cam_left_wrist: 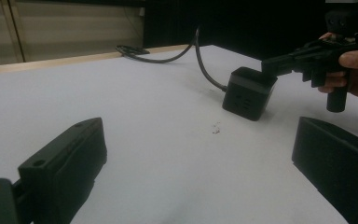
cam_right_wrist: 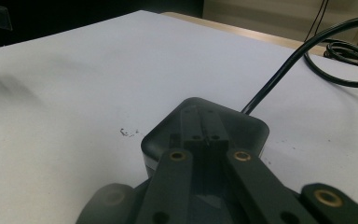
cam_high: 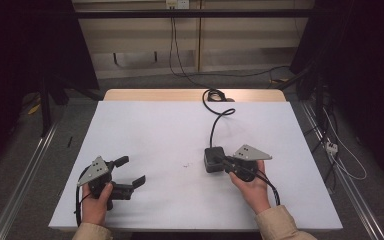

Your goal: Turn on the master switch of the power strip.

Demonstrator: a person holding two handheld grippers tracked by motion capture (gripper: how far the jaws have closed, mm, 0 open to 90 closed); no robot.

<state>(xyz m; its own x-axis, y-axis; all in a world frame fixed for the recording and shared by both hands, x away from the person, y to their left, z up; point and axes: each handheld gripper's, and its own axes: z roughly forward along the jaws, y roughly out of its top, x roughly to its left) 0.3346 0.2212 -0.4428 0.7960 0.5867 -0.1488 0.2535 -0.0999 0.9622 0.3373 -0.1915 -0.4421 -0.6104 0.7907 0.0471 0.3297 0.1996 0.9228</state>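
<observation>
Item: black power cube [cam_high: 213,159], corded, tabletop [cam_high: 155,130] centre-right. Right gripper [cam_high: 223,161] closed, tips resting atop cube at its 3 o'clock, nothing clamped. Left gripper [cam_high: 131,171] wide open, idle at 9 o'clock. Progress: early; cube not yet grasped.

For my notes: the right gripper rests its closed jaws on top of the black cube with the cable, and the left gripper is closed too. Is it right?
Not quite: the left gripper is open, its jaws wide apart in the high view. The rest stands.

The right gripper's [cam_right_wrist: 204,128] closed jaws cover part of the black box's [cam_right_wrist: 165,135] top, and its cable [cam_right_wrist: 349,58] runs past the picture's right edge.
</observation>
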